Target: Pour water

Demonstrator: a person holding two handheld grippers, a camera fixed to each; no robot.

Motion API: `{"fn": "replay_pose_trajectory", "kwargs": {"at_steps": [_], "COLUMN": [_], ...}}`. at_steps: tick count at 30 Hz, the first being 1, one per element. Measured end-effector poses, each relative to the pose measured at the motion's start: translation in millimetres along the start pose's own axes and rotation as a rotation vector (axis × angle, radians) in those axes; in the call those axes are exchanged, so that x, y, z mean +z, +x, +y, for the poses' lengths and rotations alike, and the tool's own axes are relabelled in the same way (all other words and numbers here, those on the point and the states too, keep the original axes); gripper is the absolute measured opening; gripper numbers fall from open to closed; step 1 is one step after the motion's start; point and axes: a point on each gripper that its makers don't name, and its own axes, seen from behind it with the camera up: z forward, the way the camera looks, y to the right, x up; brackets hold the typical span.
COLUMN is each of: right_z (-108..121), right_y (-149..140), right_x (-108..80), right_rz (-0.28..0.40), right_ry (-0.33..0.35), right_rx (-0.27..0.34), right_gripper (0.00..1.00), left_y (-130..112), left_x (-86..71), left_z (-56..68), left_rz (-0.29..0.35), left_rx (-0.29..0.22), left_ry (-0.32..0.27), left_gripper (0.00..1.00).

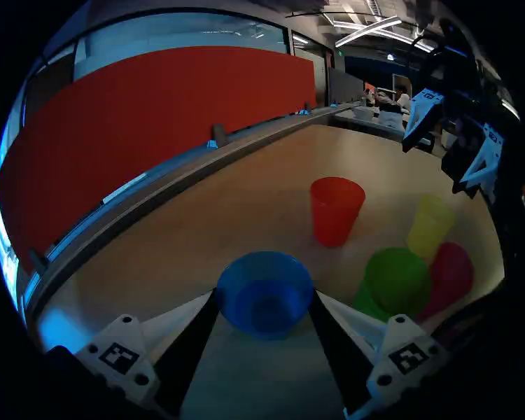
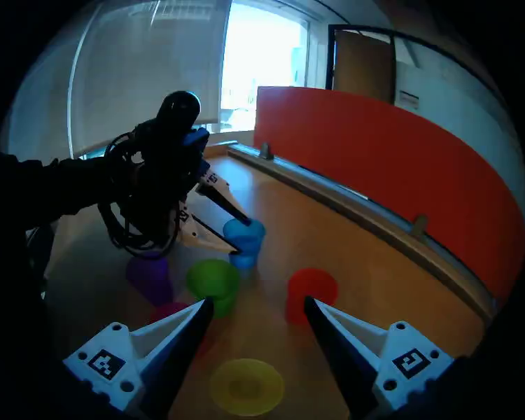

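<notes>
Two claws: left claw (image 1: 264,297) clamped on blue cup (image 1: 264,280); right claw (image 2: 257,302) apart near yellow cup (image 2: 247,386)

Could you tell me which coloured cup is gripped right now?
The blue cup, between the left gripper's fingers; the red cup, green cup and yellow cup stand free on the table.

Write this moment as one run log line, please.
left tongs: shut on blue cup | right tongs: open, empty | red cup, green cup, yellow cup: upright on table
</notes>
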Motion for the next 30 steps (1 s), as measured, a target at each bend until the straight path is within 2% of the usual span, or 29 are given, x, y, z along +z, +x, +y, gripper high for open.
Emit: {"fn": "replay_pose_trajectory", "kwargs": {"at_steps": [23,30], "right_z": [1,0], "right_y": [-1,1], "right_x": [0.2,0.0], "right_rz": [-0.002,0.003], "right_ry": [-0.001,0.002], "right_rx": [0.007,0.010], "right_gripper": [1.00,1.00], "left_y": [2,13], "left_x": [-3.2,-12.3], "left_z": [9.3,5.1], "left_rz": [0.022,0.059], "left_rx": [-0.005,-0.022], "left_ry": [-0.027,-0.015], "left_gripper": [0.86,0.86]}}
